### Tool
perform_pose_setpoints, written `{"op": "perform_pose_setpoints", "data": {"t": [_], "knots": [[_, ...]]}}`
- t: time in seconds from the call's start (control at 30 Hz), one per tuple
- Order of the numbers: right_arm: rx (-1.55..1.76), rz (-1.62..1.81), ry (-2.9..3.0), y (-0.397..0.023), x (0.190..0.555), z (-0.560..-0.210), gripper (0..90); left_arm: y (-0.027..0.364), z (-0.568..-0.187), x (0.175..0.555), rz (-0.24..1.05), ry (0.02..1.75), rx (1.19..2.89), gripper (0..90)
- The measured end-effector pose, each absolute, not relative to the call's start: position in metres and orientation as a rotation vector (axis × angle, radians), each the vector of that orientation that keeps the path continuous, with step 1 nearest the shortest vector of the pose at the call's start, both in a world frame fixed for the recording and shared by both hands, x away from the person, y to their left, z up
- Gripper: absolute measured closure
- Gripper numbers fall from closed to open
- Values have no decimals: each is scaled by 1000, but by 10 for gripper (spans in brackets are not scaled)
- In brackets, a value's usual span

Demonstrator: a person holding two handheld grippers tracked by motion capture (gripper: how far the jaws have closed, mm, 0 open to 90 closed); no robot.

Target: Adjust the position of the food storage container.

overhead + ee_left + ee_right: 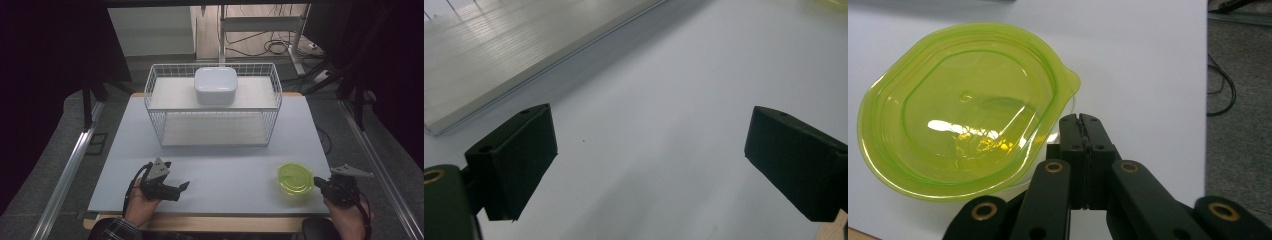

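Yellow-green translucent lid [965,112] lies flat on the desk [225,165], well in front of the wire basket [213,107]; the right gripper [1081,120], fingers closed and empty, sits just beside its rim, seemingly poised to nudge it. Left gripper [649,160] waits with fingers spread.

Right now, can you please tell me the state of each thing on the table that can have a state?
Green lid: lying flat on the table, off any container, beside the right gripper.
White container: upright on the top shelf of the wire rack, closed with a white lid.
Left gripper: open, nothing between its jaws.
Right gripper: shut, holding nothing.
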State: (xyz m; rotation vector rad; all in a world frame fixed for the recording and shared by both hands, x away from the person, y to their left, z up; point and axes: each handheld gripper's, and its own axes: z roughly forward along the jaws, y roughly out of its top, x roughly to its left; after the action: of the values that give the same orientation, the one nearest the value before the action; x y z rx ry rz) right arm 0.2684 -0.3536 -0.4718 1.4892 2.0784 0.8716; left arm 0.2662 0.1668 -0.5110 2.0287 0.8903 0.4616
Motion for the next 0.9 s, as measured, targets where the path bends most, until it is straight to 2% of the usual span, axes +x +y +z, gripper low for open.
{"op": "perform_pose_setpoints", "data": {"t": [0.57,0.9], "knots": [[1445,908,2195,-320,281,-478,882,169,-512,269,459,905,2024,60],[1507,891,2202,-331,280,-487,881,168,-512,269,450,913,2021,61]]}}
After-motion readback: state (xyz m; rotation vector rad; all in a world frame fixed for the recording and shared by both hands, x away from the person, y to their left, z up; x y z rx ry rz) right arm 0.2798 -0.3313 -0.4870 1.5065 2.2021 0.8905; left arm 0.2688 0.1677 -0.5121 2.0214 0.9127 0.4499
